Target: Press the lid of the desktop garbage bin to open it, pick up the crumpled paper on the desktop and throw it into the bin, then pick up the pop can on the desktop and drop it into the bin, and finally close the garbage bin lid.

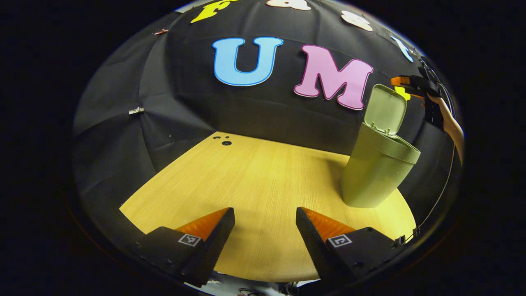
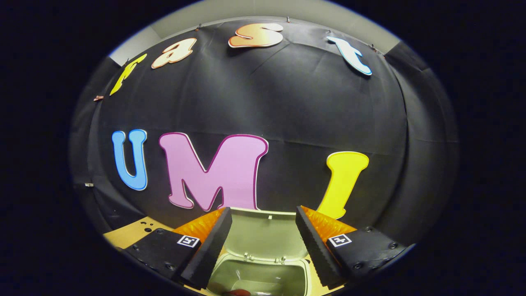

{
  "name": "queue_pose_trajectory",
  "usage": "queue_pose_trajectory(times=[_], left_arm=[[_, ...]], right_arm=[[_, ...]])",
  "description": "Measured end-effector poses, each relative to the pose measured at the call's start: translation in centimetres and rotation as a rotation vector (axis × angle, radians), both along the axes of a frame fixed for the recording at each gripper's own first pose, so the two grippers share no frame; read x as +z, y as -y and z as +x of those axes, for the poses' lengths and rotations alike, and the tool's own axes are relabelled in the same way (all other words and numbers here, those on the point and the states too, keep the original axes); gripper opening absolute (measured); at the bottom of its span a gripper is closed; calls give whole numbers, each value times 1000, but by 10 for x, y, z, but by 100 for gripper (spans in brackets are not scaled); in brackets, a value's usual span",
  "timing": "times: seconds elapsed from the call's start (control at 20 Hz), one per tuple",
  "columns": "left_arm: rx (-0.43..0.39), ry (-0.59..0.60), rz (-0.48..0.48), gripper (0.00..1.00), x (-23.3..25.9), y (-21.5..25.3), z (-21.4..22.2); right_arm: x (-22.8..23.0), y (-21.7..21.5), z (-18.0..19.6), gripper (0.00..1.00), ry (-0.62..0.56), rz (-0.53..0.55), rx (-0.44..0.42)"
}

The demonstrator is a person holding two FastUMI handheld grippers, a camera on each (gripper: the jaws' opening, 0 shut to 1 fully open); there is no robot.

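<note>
The green desktop bin [image 1: 372, 172] stands at the right of the wooden table [image 1: 246, 176], its lid [image 1: 386, 109] flipped up. My left gripper [image 1: 265, 211] hovers open over the table's near part, nothing between its fingers. The right gripper [image 1: 400, 84], held by a hand [image 1: 450, 123], hangs above and behind the bin. In the right gripper view my right gripper [image 2: 263, 209] is open, straddling the raised lid [image 2: 263, 230] from above, with the bin's mouth [image 2: 259, 275] right below. A small reddish thing [image 2: 235, 292] lies in the bin at the view's bottom edge; I cannot tell what it is.
Small dark holes [image 1: 226, 142] mark the table's far edge by the black cloth wall. A corner of the tabletop [image 2: 127, 236] shows left of the bin in the right gripper view. A thin cable [image 1: 441, 193] hangs down right of the bin.
</note>
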State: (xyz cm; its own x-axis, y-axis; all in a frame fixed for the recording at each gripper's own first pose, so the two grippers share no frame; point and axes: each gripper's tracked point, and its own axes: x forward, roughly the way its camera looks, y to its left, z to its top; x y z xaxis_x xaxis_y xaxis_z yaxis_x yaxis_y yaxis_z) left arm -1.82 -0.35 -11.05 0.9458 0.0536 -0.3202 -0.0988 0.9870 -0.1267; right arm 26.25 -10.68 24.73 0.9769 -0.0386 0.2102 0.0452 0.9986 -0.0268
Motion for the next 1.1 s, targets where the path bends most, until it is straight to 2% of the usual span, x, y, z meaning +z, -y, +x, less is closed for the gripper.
queue_pose_trajectory(times=[0.35,0.55,0.8,1.1], left_arm=[[77,-16,-12,96,-4,-24,-14],[113,-22,-15,96,-4,-28,-20],[95,-15,-9,96,-3,-17,-15],[21,4,1,96,1,7,1]], right_arm=[[16,10,42,97,43,38,-71],[-2,11,62,97,-8,53,-78],[-7,10,57,98,-38,90,-48],[-27,4,20,99,-79,89,-29]])
